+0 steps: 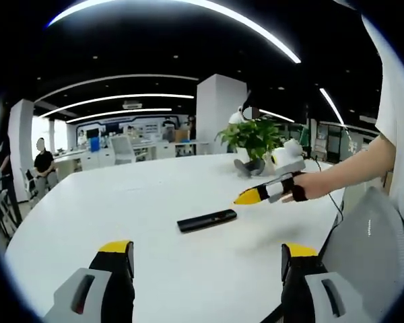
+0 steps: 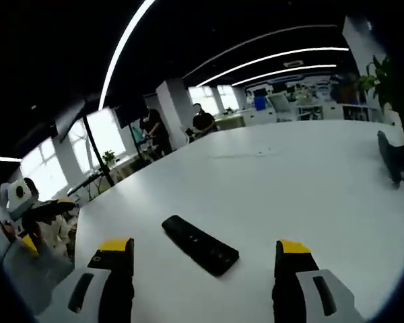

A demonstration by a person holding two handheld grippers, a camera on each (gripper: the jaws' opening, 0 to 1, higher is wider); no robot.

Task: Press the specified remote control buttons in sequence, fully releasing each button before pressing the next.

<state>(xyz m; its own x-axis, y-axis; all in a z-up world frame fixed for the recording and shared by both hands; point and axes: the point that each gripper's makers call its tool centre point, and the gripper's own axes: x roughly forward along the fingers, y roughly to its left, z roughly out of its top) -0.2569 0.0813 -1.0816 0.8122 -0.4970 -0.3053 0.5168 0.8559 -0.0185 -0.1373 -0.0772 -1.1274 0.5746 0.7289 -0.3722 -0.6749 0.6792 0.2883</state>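
- Remote control [image 1: 207, 220]: a slim black bar lying flat on the white table [image 1: 121, 208], well apart from the potted plant [image 1: 254, 138] at the far side; in the right gripper view it lies [image 2: 200, 245] just ahead of that view's own jaws.
- Left hand-held gripper [image 1: 207, 259]: jaws spread wide, yellow-tipped, held near the viewer and short of the remote control, touching nothing.
- Right hand-held gripper [image 2: 205, 259]: jaws likewise spread in its own view, with the remote control in the gap between them but farther out (no contact can be made out); seen from the left gripper view, it [image 1: 266, 192] enters from the right in a person's hand and hovers just beside the remote control's right end.
- Task progress: no jaw rests on a button, so a press is judged not in hand at this moment; how many presses of the sequence are done cannot be told, as the buttons are too small to read.
- Orientation: in the left gripper view the long axis runs left to right, the right end slightly farther; in the right gripper view it runs from far left to near right. Which end is the front cannot be told.
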